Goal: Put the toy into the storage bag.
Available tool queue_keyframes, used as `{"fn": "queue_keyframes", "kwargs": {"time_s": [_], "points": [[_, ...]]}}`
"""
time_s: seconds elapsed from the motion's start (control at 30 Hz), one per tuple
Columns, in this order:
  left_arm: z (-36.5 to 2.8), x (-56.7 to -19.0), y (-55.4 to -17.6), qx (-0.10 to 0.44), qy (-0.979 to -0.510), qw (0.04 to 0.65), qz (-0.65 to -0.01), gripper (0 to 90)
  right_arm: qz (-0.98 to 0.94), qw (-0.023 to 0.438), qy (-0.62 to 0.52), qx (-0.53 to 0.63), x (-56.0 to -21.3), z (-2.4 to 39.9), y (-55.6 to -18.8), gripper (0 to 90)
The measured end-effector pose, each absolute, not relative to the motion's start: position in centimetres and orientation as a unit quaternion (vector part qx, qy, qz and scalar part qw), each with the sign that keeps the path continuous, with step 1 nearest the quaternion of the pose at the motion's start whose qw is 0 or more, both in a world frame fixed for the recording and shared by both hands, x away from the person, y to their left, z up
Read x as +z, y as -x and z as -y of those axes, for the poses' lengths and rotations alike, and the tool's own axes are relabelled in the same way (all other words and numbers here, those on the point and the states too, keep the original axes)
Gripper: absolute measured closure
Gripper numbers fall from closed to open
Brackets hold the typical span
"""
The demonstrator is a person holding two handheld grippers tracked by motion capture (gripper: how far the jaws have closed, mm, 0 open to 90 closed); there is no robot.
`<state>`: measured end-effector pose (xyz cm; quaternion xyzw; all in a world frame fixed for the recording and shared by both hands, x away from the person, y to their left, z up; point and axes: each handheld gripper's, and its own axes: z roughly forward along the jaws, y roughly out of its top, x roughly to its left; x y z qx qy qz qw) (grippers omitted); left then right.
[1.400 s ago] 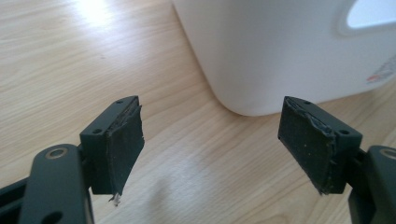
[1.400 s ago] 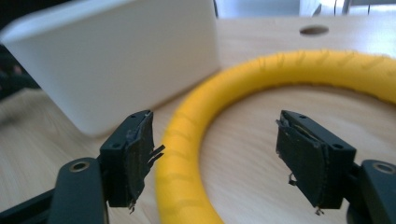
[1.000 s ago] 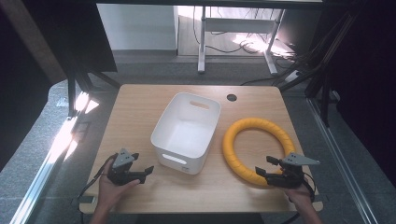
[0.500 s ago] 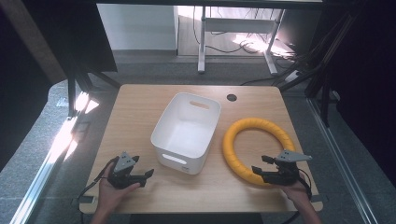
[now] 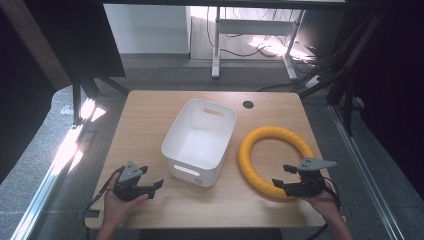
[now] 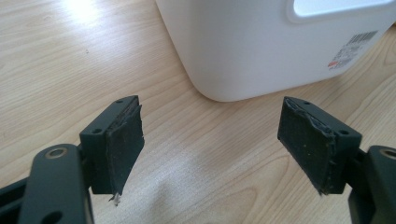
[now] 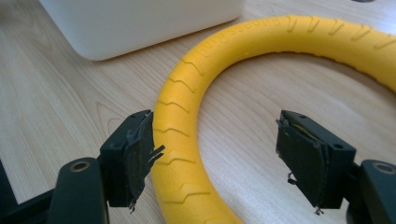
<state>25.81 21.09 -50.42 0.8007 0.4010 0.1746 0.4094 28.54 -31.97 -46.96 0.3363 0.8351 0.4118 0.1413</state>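
Note:
A yellow ribbed ring (image 5: pixel 277 156) lies flat on the wooden table (image 5: pixel 150 115), right of a white plastic bin (image 5: pixel 200 141). My right gripper (image 5: pixel 284 183) is open at the ring's near edge. In the right gripper view the ring (image 7: pixel 182 135) passes between the jaws, close against the left pad (image 7: pixel 139 158), with the right pad (image 7: pixel 303 161) apart over the ring's hole. My left gripper (image 5: pixel 156 184) is open near the table's front left, holding nothing. In the left gripper view the bin's near corner (image 6: pixel 243 51) stands just beyond the jaws, its label (image 6: pixel 352 49) at right.
The bin is empty, with handle slots in its near and far walls. A round cable hole (image 5: pixel 248 104) sits at the table's back edge. Desk legs and cables (image 5: pixel 260 45) stand on the floor beyond. Bare wood lies along the left side.
Both grippers have slid slightly toward the table's front. The right gripper now sits lower at the ring's near edge. The ring and bin have stayed put.

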Motion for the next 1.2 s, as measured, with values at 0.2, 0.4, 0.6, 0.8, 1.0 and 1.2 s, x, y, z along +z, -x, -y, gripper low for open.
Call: {"fn": "queue_keyframes", "kwargs": {"time_s": [0.2, 0.4, 0.6, 0.8, 1.0, 1.2], "points": [[-20.9, -50.3, -25.8, 0.166, -0.807, 0.412, -0.391, 22.3, -0.862, 0.129, -0.313, 0.378, -45.6, 30.6, -29.6, 30.0], [-20.6, -50.3, -26.0, 0.159, -0.809, 0.413, -0.388, 22.6, -0.893, 0.112, -0.289, 0.326, -44.7, 29.5, -31.0, 30.0], [-20.0, -50.6, -26.4, 0.154, -0.817, 0.404, -0.382, 22.7, -0.919, 0.081, -0.27, 0.276, -44.8, 28.5, -32.5, 30.0], [-20.1, -50.8, -27.0, 0.154, -0.822, 0.396, -0.379, 22.9, -0.935, 0.054, -0.259, 0.236, -45.0, 27.4, -33.1, 29.9], [-20.3, -51.0, -27.5, 0.149, -0.827, 0.392, -0.374, 22.9, -0.949, 0.035, -0.241, 0.202, -45.6, 26.3, -32.9, 29.7], [-20.7, -51.2, -27.5, 0.147, -0.829, 0.389, -0.375, 22.8, -0.961, 0.021, -0.223, 0.165, -46.8, 25.5, -32.9, 29.7]]}}
